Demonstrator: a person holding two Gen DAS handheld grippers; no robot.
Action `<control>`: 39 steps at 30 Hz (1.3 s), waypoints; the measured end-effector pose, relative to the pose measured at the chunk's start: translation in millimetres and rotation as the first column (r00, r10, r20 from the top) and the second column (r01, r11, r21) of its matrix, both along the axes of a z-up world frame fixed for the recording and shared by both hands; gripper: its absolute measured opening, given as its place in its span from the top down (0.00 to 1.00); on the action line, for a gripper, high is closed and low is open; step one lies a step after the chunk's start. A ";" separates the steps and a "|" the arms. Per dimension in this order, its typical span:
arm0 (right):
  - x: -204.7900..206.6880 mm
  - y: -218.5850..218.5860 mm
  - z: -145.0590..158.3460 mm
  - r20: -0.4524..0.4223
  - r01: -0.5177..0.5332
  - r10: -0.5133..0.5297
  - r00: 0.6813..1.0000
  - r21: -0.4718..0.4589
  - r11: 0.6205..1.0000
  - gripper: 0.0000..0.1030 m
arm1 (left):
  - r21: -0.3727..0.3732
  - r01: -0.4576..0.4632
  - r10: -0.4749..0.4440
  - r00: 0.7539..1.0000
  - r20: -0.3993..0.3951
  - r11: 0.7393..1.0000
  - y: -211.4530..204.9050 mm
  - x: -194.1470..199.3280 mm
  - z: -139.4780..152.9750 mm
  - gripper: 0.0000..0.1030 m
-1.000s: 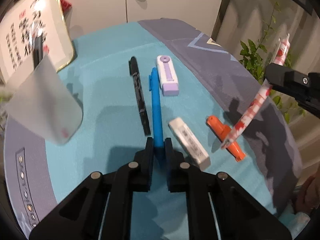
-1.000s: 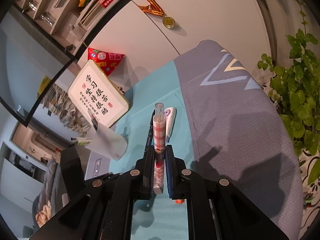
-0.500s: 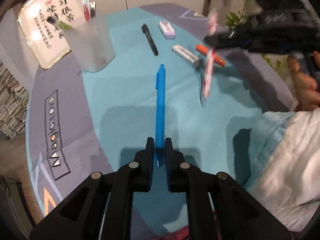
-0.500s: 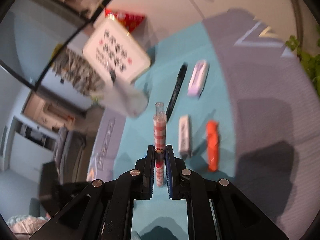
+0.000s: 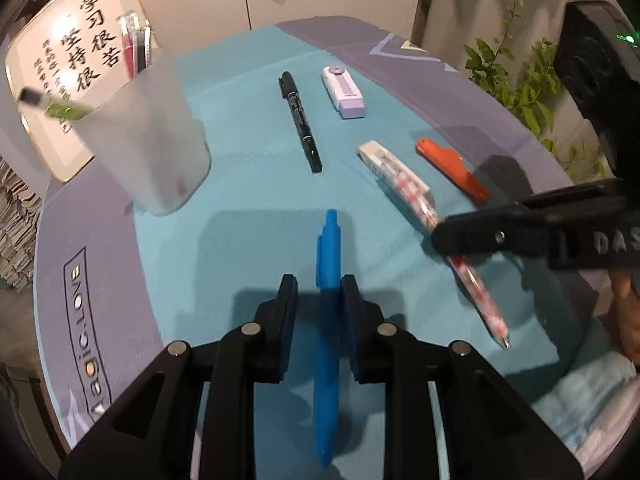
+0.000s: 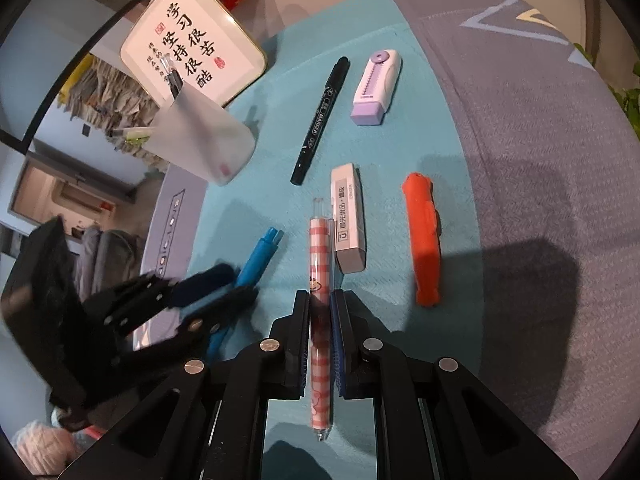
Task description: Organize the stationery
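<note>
Left wrist view: a blue pen [image 5: 328, 320] lies between the parting jaws of the left gripper [image 5: 318, 292] above a teal mat [image 5: 248, 184] on the desk [image 5: 460, 80].
Right wrist view: the right gripper [image 6: 320, 312] is clamped on a pink checked pen [image 6: 320, 264], its clear cap end pointing away from the camera.
Left gripper: jaws opening, with a slight gap on at least one side of the blue pen; the grip looks released, or nearly so.
Right gripper: pads pressed on the pink checked pen's barrel, tip end hanging back toward the wrist.
Holder: a frosted pen cup [image 5: 152, 144] stands at the mat's far left, already holding several pens, in front of a calligraphy plaque [image 6: 192, 40].
Still loose: a black marker [image 6: 320, 120], a lilac eraser case [image 6: 376, 88], a white eraser [image 6: 348, 220] and an orange cutter [image 6: 424, 240] lie apart on the mat.
Step in hand: judged as setting the blue pen down or regripping it, with the pink pen awaiting its turn.
Doing it well: let the blue pen settle flat before withdrawing, keep both grippers from crossing, then carry each pen upright over the cup's mouth before letting go.
</note>
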State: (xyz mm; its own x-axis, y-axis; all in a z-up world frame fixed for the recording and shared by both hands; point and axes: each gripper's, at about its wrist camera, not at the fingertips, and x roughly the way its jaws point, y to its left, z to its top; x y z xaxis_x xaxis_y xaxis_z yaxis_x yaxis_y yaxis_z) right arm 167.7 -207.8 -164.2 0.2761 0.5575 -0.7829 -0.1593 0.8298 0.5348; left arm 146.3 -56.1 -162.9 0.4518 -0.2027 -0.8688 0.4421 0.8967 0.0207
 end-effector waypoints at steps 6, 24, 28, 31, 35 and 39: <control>6.4 10.7 0.5 0.010 -0.006 0.007 1.000 -0.065 0.998 0.88 | -0.001 -0.012 0.012 1.000 -0.004 1.000 -5.3 9.3 2.5 0.79; 12.9 50.1 19.1 0.165 -0.046 0.090 0.982 -0.257 0.965 0.88 | -0.026 -0.018 0.020 0.998 0.068 0.999 5.8 -4.3 17.9 0.90; -0.6 35.8 48.3 0.252 -0.002 0.047 0.967 -0.175 0.984 0.88 | -0.098 -0.060 0.073 0.989 0.128 0.993 29.4 -15.1 46.9 0.90; -13.8 27.5 66.1 0.307 0.015 0.028 0.951 -0.136 0.991 0.88 | -0.140 -0.074 0.098 0.980 0.176 0.987 41.5 -24.9 67.6 0.90; -27.6 26.5 78.5 0.356 0.025 0.020 0.934 -0.122 0.992 0.89 | -0.166 -0.073 0.113 0.962 0.248 0.983 48.1 -36.2 87.8 0.90; -28.0 31.9 78.8 0.347 0.003 0.045 0.937 -0.137 0.991 0.89 | -0.174 -0.078 0.124 0.955 0.269 0.982 47.3 -39.3 94.4 0.90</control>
